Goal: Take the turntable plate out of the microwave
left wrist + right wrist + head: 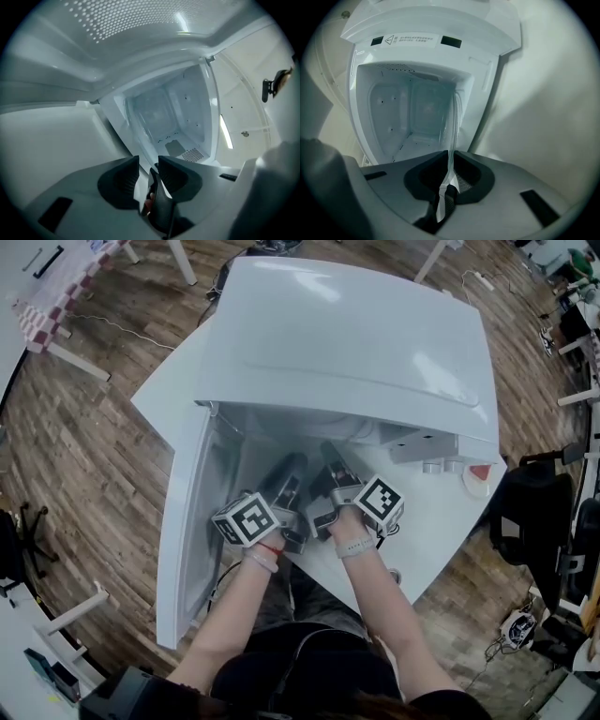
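Note:
From the head view I look down on a white microwave (356, 334) with its door (192, 521) swung open to the left. Both grippers reach into the cavity side by side. The clear glass turntable plate (453, 124) stands tilted on edge in the right gripper view, its rim running down between the pads of my right gripper (450, 161), which is shut on it. In the left gripper view the plate (127, 135) shows as a pale band that fills the gap of my left gripper (149, 165). From above, the left gripper (291, 470) and right gripper (330, 463) hide the plate.
The microwave sits on a white table (441, 531) over a wood floor. A small red and white item (478, 479) lies by the control knobs (433, 465). A black chair (539, 512) stands at the right. The cavity's perforated walls close in around both grippers.

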`<state>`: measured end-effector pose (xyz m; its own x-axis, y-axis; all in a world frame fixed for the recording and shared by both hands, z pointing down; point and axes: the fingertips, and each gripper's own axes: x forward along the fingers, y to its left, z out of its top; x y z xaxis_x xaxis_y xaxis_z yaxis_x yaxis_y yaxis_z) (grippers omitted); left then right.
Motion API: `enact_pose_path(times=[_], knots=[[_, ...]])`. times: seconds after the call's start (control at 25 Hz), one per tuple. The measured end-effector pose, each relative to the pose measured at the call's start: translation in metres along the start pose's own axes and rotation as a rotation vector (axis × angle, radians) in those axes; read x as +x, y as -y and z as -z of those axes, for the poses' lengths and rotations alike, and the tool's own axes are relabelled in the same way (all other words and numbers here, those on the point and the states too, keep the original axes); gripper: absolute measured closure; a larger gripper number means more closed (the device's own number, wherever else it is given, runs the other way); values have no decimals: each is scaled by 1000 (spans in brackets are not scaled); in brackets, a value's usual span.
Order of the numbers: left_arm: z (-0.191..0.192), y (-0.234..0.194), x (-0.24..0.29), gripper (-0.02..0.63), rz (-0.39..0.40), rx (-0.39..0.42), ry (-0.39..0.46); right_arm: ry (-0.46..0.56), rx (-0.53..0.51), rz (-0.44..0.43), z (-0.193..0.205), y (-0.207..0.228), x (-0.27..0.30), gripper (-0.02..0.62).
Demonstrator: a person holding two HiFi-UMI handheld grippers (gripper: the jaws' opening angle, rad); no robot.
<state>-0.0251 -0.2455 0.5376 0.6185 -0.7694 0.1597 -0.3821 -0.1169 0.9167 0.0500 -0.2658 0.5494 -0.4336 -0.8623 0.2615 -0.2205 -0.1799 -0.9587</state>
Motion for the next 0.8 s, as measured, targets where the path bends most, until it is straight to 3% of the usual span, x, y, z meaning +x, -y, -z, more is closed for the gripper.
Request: enact_pose_path(times=[0.36,0.8], knots=[[-1,-4,4,488,46,-141,23,-26,34,-15,6,4,-15,548],[-5,-8,8,489,57,-190,42,-71,45,-7,17,7,-33,549]])
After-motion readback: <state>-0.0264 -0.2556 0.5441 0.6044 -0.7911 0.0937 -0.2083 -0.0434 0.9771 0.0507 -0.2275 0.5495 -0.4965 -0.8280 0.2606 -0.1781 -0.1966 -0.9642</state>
